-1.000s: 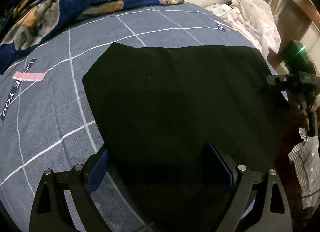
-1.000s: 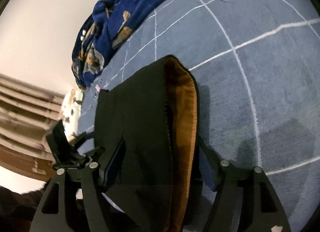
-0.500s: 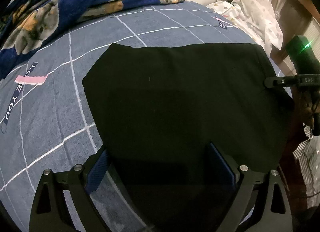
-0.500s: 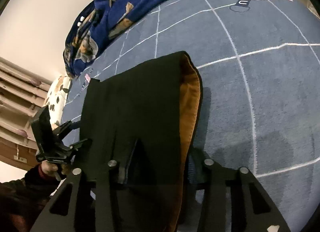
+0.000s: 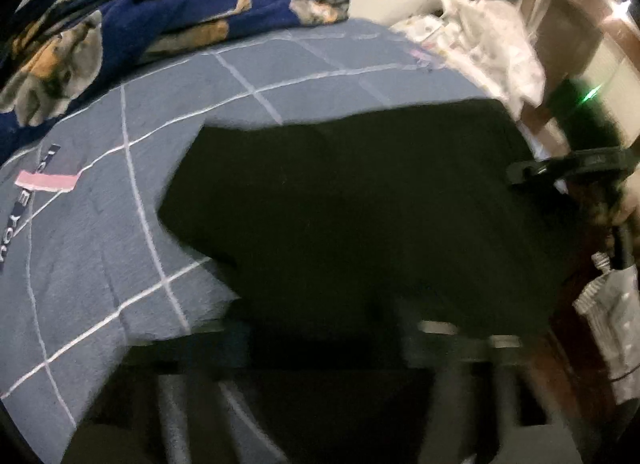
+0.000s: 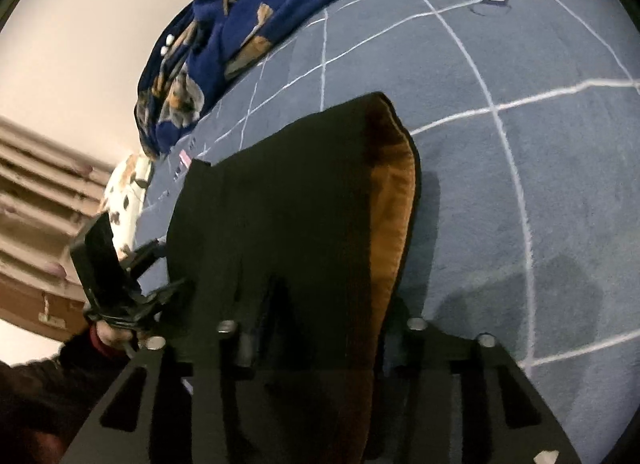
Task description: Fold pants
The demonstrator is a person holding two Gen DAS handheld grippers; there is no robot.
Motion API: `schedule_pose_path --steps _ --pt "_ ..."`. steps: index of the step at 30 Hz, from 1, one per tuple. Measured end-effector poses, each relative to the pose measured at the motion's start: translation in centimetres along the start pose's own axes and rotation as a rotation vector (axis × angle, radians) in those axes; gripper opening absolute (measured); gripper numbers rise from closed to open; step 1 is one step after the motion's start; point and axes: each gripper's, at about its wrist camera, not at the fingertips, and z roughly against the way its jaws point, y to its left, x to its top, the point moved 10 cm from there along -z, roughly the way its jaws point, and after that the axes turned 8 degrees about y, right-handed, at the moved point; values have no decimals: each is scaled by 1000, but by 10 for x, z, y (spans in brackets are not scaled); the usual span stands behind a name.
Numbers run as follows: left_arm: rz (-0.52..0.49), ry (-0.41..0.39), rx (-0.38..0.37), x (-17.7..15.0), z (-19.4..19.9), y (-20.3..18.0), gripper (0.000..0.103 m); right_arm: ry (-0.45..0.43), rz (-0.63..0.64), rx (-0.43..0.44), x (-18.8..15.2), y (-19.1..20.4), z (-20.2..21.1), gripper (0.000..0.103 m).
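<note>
Black pants lie folded flat on the bed, and an orange lining shows along one folded edge. My left gripper is at the pants' near edge. Its jaws are closing with the black cloth between them, and the picture there is blurred. My right gripper is at another edge of the pants. Its jaws are also closing, and the pads pinch the cloth into a raised ridge. In the right wrist view the left gripper shows at the left, at the pants' side edge.
The grey-blue bed cover with white grid lines spreads around the pants. A dark blue animal-print blanket is heaped at the far side. White spotted cloth lies at the far right by brown wooden furniture. A hand holds the left gripper.
Both pairs of jaws have narrowed onto the pants. The cloth between the right fingers has bunched into a ridge. The left view has become blurred.
</note>
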Motion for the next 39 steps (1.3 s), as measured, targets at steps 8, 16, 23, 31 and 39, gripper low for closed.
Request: schedule_pose_path --steps 8,16,23,31,39 --pt "15 -82 -5 5 36 -5 16 -85 -56 94 -2 27 17 22" --pt "79 -162 7 2 88 22 14 -116 -61 216 -8 80 17 21" --pt "141 -230 57 -10 136 63 12 -96 -30 287 -1 135 -9 21" --pt "228 -278 98 -21 181 121 7 -73 2 304 16 187 -41 21" --pt "342 -43 -129 -71 117 158 10 -66 -24 244 10 166 -37 20"
